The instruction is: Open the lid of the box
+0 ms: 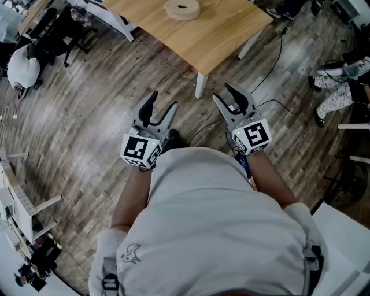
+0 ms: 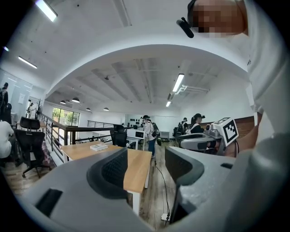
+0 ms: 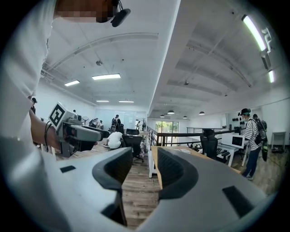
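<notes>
Left gripper (image 1: 162,103): I hold it about level, in front of my body. Its jaws stand well apart with only floor and table edge showing between them. It has hold of nothing.
Right gripper (image 1: 220,92): same posture beside the left one, jaws apart and empty.
Table (image 1: 231,34): light wood, ahead of both grippers and apart from them. Its white leg (image 1: 200,85) is the nearest part.
Box: no view shows a plain lidded box. A pale round object (image 1: 182,8) sits on the far part of the table top. A flat white item (image 2: 99,146) lies on the table in the left gripper view. I cannot tell which of them, if either, is the box.
Task status: in my judgement not begun, since neither gripper is near anything on the table.
Risk 1: taking the wrong item, because the box is not identified from here.
Risk 2: a foot catching the black cable (image 1: 272,63) that trails across the floor by the table, during the walk-up.
Risk 3: a jaw striking the table edge or leg, if I advance with both grippers carried low.
Risk 4: the item sliding when the lid is lifted, if one gripper does not steady the base.
</notes>
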Motion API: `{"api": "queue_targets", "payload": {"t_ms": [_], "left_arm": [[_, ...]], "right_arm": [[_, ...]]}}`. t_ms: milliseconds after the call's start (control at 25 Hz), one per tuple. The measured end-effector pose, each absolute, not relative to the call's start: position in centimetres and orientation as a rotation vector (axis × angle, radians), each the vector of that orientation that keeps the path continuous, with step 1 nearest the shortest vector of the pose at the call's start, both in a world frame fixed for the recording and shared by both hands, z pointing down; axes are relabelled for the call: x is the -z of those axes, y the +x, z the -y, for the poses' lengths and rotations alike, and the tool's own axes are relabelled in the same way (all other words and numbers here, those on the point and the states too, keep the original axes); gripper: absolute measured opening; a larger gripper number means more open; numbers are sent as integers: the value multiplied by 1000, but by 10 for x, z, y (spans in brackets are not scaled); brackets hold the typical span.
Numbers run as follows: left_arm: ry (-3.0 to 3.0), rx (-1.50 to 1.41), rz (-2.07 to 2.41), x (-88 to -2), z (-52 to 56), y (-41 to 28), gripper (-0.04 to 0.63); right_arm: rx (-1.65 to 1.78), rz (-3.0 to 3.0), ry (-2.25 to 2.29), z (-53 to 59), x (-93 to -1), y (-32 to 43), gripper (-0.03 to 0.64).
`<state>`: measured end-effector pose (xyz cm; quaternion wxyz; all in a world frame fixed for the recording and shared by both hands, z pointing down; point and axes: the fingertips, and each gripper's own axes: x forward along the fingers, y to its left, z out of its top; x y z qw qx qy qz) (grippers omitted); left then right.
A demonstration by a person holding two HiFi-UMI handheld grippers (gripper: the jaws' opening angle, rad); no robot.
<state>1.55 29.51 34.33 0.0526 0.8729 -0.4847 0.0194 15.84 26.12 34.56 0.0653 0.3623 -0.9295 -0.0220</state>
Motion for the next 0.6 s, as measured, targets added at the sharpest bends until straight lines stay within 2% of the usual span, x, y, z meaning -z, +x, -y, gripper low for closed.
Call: {"api": "queue_targets", "payload": {"t_ms": [600], "left_arm": [[2657, -40, 1396, -344, -225, -93, 264]], "right_arm": [[94, 2723, 1184, -187, -332, 66, 190]]}}
